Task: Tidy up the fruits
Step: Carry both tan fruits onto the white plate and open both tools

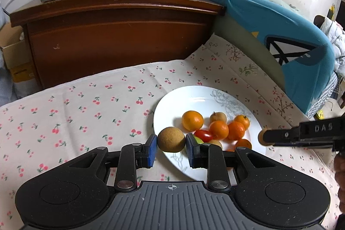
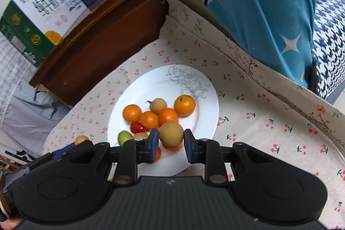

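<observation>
Fruit plate on cherry-print cloth; both grippers loaded.

We find the cloth (image 1: 86, 105) bearing a white plate (image 1: 170, 100) of oranges (image 1: 192, 120), a red tomato (image 1: 203, 135) and a green fruit. The left gripper (image 1: 171, 147) clamps a tan longan (image 1: 171, 139) over the plate's near rim; the right gripper (image 2: 171, 144) clamps a second longan (image 2: 171, 133) above the fruit pile.

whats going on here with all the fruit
A person with a gripper in each hand is sorting fruit on a white plate set on a cherry-print cloth. The left gripper pinches a brown round fruit over the plate's near edge. The right gripper holds a similar brown fruit above the pile. Small oranges, a red tomato and a green fruit lie on the plate.
</observation>
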`<state>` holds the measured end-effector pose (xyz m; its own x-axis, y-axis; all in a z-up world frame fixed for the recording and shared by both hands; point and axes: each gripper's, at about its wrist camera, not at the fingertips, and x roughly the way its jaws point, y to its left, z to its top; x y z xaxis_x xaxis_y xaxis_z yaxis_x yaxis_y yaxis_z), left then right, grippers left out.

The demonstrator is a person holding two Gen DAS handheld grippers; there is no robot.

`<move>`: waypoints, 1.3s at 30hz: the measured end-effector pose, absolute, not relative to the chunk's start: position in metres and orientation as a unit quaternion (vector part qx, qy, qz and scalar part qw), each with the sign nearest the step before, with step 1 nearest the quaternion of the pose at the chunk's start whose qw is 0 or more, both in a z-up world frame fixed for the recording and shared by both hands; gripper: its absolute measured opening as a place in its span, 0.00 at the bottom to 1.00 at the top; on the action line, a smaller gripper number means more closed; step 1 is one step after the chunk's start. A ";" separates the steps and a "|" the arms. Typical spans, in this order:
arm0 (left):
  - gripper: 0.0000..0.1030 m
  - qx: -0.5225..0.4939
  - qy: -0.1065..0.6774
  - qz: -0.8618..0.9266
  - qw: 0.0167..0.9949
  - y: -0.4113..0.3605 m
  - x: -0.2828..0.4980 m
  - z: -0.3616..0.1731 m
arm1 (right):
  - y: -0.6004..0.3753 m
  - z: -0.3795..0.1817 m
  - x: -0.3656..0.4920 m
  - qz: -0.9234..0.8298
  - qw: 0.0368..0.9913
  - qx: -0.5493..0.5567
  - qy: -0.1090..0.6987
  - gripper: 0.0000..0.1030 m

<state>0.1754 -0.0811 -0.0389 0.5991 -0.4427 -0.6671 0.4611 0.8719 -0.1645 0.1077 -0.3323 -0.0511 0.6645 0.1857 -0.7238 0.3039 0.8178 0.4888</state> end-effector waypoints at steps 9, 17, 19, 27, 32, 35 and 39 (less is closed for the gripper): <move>0.25 0.024 0.378 -0.257 0.889 -0.098 0.195 -0.050 | -0.331 -0.062 0.121 -0.049 0.854 0.304 0.419 0.25; 0.28 0.033 0.377 -0.264 0.887 -0.109 0.201 -0.053 | -0.328 -0.057 0.125 -0.049 0.863 0.298 0.405 0.28; 0.37 0.037 0.376 -0.261 0.888 -0.112 0.200 -0.050 | -0.327 -0.053 0.125 -0.048 0.869 0.289 0.400 0.29; 0.75 0.066 0.358 -0.244 0.899 -0.116 0.187 -0.034 | -0.319 -0.048 0.125 -0.039 0.879 0.265 0.394 0.32; 0.80 0.077 0.359 -0.232 0.901 -0.110 0.178 -0.028 | -0.313 -0.045 0.122 -0.033 0.883 0.252 0.395 0.35; 0.82 0.082 0.360 -0.226 0.902 -0.108 0.173 -0.023 | -0.308 -0.043 0.120 -0.025 0.886 0.241 0.394 0.35; 0.84 0.087 0.360 -0.219 0.903 -0.103 0.166 -0.017 | -0.301 -0.038 0.117 -0.015 0.891 0.224 0.394 0.36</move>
<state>0.1661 -0.1028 -0.0171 0.6448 -0.3325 -0.6882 0.4583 0.8888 0.0000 0.1166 -0.3009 -0.0383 0.6887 0.1490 -0.7095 0.2036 0.8995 0.3866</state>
